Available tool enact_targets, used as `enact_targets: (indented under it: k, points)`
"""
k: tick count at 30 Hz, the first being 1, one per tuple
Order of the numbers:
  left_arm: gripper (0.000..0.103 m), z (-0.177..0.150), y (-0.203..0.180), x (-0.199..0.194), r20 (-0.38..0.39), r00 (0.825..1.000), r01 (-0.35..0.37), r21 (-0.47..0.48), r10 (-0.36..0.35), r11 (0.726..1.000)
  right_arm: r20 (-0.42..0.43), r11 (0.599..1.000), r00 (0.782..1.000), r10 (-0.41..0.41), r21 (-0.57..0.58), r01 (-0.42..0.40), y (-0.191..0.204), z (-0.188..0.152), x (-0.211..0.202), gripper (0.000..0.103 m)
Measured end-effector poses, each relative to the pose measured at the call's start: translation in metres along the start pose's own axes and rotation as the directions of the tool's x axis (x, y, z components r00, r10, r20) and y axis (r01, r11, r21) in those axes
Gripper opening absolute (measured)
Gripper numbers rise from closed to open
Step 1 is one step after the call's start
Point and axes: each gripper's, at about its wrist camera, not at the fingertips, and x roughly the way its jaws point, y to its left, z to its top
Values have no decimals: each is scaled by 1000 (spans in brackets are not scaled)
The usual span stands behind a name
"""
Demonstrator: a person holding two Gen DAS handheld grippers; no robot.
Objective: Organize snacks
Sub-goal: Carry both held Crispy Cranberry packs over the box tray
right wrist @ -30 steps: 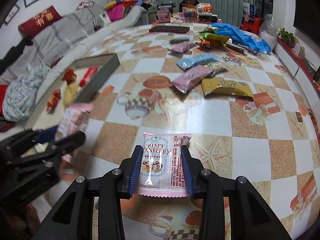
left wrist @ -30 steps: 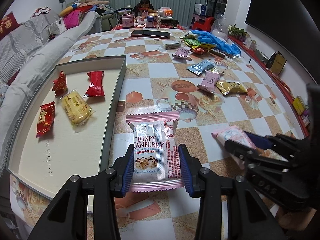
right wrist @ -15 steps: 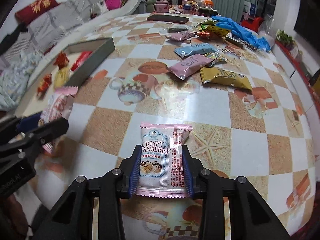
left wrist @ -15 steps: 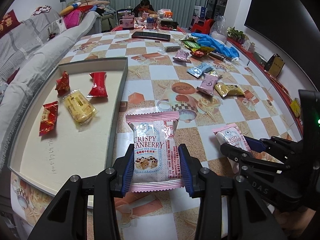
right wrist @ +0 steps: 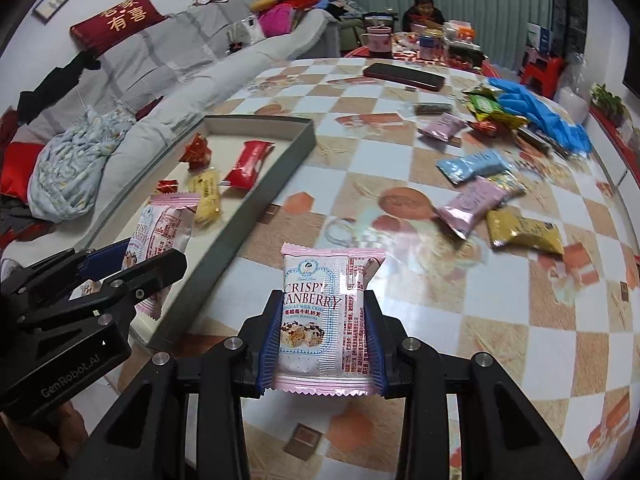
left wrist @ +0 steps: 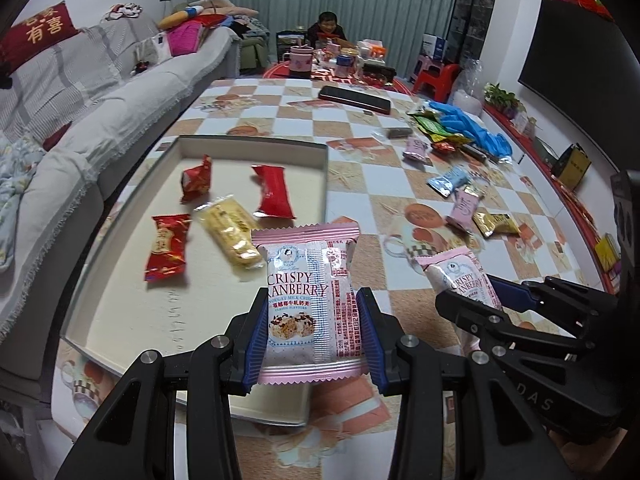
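Left wrist view: left gripper (left wrist: 312, 330) pinched one pink cranberry nougat packet (left wrist: 310, 304) by its side edges between blue pads, held in the air over the near right corner of the shallow tray (left wrist: 325, 184). Tray contents: three red packets (left wrist: 273, 191), one yellow packet (left wrist: 231, 233). Right gripper (left wrist: 476, 296), to the right, pinched a second pink nougat packet (left wrist: 464, 276) above the checkered tablecloth (left wrist: 360, 184).

Right wrist view: right gripper (right wrist: 323, 344) clamped on its nougat packet (right wrist: 326, 316), clear of the table (right wrist: 360, 164), to the right of the tray wall (right wrist: 256, 204). Left gripper (right wrist: 132, 268) with its packet (right wrist: 162, 228) hung over the tray's near end. Loose snacks lay well apart on the far right of the cloth: blue packet (right wrist: 474, 164), pink packet (right wrist: 470, 206), gold packet (right wrist: 524, 232), blue gloves (right wrist: 540, 114).
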Motion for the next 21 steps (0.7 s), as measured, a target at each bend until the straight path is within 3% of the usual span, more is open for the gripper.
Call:
enact_targets:
  k: [10, 21]
  points:
    - [46, 6, 46, 0, -10, 998, -60, -51, 60, 997, 19, 995, 999, 29, -98, -27, 49, 26, 6, 39]
    - [46, 5, 116, 17, -67, 993, -104, -176, 94, 979, -34, 976, 998, 46, -212, -52, 110, 44, 43, 39]
